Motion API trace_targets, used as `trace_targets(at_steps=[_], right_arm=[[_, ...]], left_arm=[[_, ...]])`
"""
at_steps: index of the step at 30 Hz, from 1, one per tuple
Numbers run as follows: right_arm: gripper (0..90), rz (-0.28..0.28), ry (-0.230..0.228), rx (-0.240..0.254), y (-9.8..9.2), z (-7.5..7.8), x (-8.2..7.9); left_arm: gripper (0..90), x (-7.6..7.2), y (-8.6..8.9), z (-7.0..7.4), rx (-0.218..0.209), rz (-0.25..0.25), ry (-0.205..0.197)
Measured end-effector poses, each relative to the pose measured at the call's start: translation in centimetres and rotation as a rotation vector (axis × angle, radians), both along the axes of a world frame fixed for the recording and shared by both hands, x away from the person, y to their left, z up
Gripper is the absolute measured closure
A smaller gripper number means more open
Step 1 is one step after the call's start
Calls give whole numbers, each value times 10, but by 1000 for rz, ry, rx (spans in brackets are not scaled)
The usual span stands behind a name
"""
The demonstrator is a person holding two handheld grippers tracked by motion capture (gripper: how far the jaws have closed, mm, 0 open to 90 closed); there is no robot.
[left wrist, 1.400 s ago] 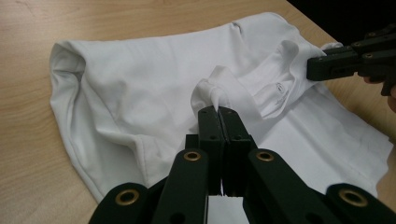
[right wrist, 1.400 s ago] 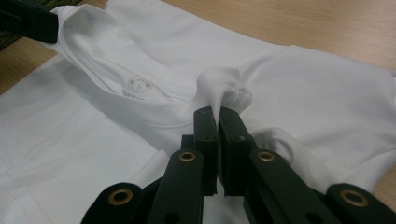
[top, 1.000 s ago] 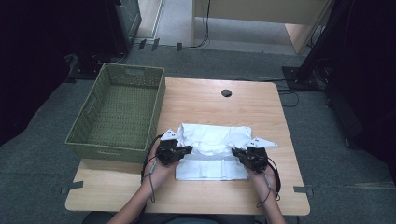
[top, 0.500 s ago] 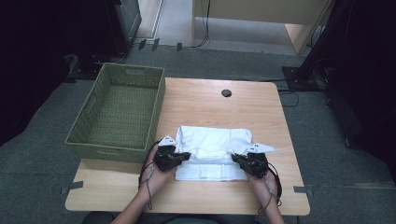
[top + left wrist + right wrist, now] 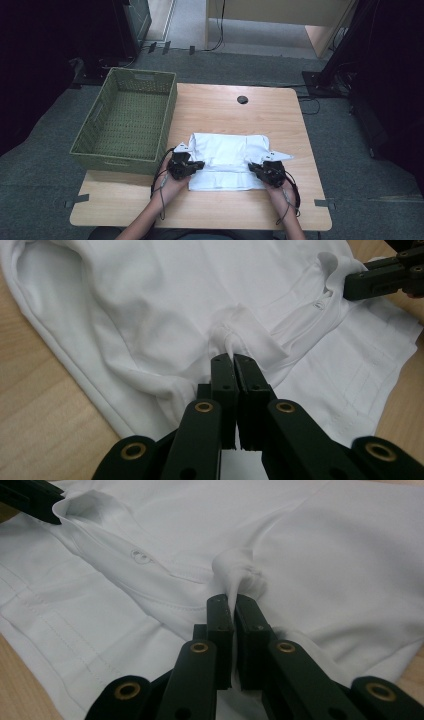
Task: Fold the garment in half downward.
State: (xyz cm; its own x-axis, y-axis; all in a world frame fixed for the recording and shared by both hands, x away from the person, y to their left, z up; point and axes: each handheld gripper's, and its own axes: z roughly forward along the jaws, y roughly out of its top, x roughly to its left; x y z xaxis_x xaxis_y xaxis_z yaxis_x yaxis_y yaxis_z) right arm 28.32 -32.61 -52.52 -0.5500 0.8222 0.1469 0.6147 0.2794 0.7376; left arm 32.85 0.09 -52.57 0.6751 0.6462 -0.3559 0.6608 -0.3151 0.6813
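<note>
1. Over the last second we saw the two hands sink a little toward the table (image 5: 125, 210); the shirt's front part, which had sat slightly higher in the earlier high view, now lay flatter on the wood.
2. We judged from this that a fold was being laid down: the pinched cloth was being brought to rest on the layer beneath it, and letting go would probably be the next step.
3. The left hand-held gripper (image 5: 233, 359) had its jaws closed on a small pinch of white fabric, which bunched up just above the tips.
4. The right hand-held gripper (image 5: 232, 600) was likewise clamped on a gathered tuft of the same cloth, near the button placket.
5. The white polo shirt (image 5: 227, 157) lay in the middle of the near half of the table, folded into a rough rectangle, with one hand-held gripper at each of its front corners.
6. We saw a collar (image 5: 82, 505), a small button (image 5: 138, 556) and stitched hems; the cloth looked thin and soft, with creases running out from each pinch.
7. A green woven basket (image 5: 100, 145) stood to the left, overhanging the table's edge, close to the shirt.
</note>
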Motion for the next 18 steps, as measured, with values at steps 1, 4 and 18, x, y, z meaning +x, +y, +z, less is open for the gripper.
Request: trace_targets(at_steps=[1,4,18], right_arm=[[873,2,-4,-6,0,0,2],[872,4,-5,1,-1,0,11],[868,-18,-6,1,-3,0,47]], left_arm=[[884,3,-1,0,2,8,4],[883,11,-3,1,11,17,-1],[868,36,-13,4,48,57,-15]])
